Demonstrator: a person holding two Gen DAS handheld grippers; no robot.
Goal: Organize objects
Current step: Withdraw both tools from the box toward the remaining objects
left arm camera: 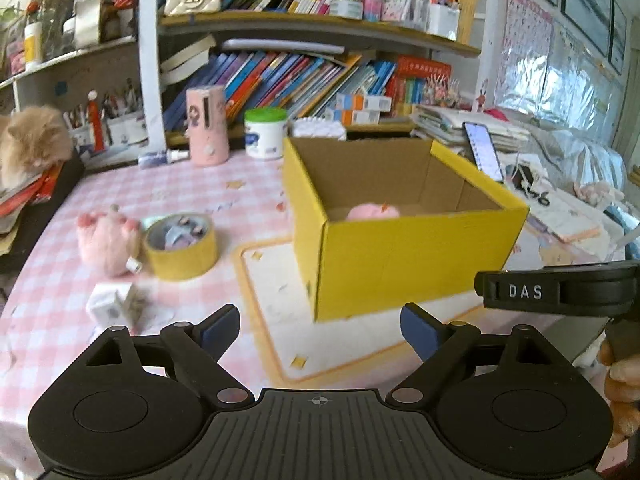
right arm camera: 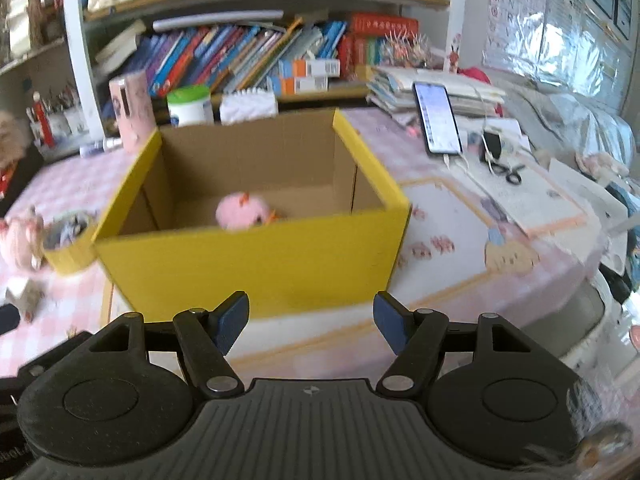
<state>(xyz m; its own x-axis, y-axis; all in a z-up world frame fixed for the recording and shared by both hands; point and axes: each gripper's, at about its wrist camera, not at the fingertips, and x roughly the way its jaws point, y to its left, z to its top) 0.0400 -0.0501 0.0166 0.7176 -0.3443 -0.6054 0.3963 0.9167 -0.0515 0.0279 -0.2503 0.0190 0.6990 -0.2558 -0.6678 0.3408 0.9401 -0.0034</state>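
Observation:
A yellow cardboard box [left arm camera: 400, 256] stands open on the pink checked table; it also shows in the right wrist view [right arm camera: 256, 264]. A pink plush toy [left arm camera: 372, 212] lies inside it, seen too in the right wrist view [right arm camera: 244, 210]. Left of the box lie a pink plush paw [left arm camera: 106, 240], a yellow tape roll [left arm camera: 180, 246] and a small white cube [left arm camera: 112, 306]. My left gripper [left arm camera: 320, 330] is open and empty, in front of the box. My right gripper [right arm camera: 311, 322] is open and empty, close to the box's front wall.
Behind the box stand a pink cylinder [left arm camera: 206, 126], a green-lidded white jar [left arm camera: 265, 133] and shelves of books. A phone [right arm camera: 437, 119] leans at the right, with scissors [right arm camera: 510, 172] and cables beside it. A fluffy cat [left arm camera: 34, 140] sits at the far left.

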